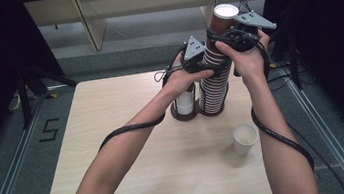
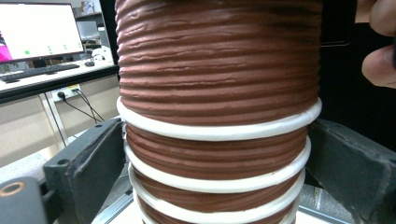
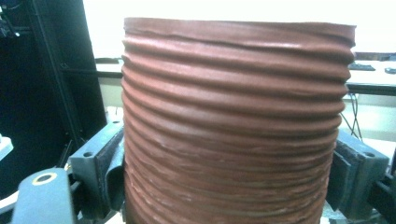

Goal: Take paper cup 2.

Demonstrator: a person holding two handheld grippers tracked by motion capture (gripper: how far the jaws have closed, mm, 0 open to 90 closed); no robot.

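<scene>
A tall stack of brown ribbed paper cups (image 1: 213, 89) with white rims stands in a dark two-ring holder (image 1: 178, 114) at the table's far middle. My left gripper (image 1: 205, 57) is shut on the stack's upper part; in the left gripper view its jaws press both sides of the stack (image 2: 217, 154). My right gripper (image 1: 233, 34) is shut on the top brown cup (image 1: 223, 19), whose white inside faces up. In the right gripper view that cup (image 3: 231, 121) sits between both jaws, slightly tilted against the stack.
A short stack of white cups (image 1: 185, 103) sits in the holder's left ring. A single white cup (image 1: 244, 139) stands upright on the light wooden table (image 1: 132, 152) at the near right. Cables trail along both forearms.
</scene>
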